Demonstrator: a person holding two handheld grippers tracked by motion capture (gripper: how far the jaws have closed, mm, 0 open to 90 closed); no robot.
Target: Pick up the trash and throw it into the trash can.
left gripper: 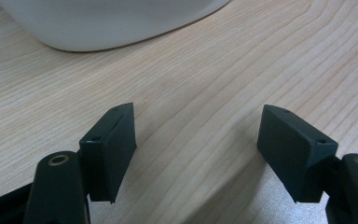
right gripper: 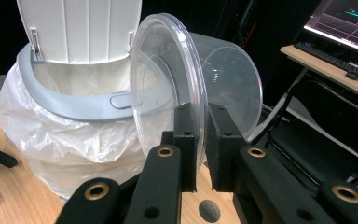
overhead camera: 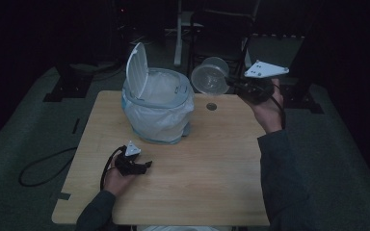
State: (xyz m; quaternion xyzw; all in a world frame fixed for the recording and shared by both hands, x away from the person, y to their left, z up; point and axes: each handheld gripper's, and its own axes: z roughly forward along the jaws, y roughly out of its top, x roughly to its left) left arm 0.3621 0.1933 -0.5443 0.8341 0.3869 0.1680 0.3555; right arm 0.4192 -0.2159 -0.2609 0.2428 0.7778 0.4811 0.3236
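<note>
Right hand-held gripper pinches the clear tub by its thin rim at frame centre: light, slick, flexible plastic, so grip deeper on the wall.

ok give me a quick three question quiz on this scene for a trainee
1. True or false: the right claw is shut on the clear tub.
2. Which describes the bin? A lid shut, B lid up with a bag inside, C lying on its side.
3. What lies between the pads of the left claw?

Key: 1 true. 2 B. 3 nothing, just bare table; the jaws stand apart.
</note>
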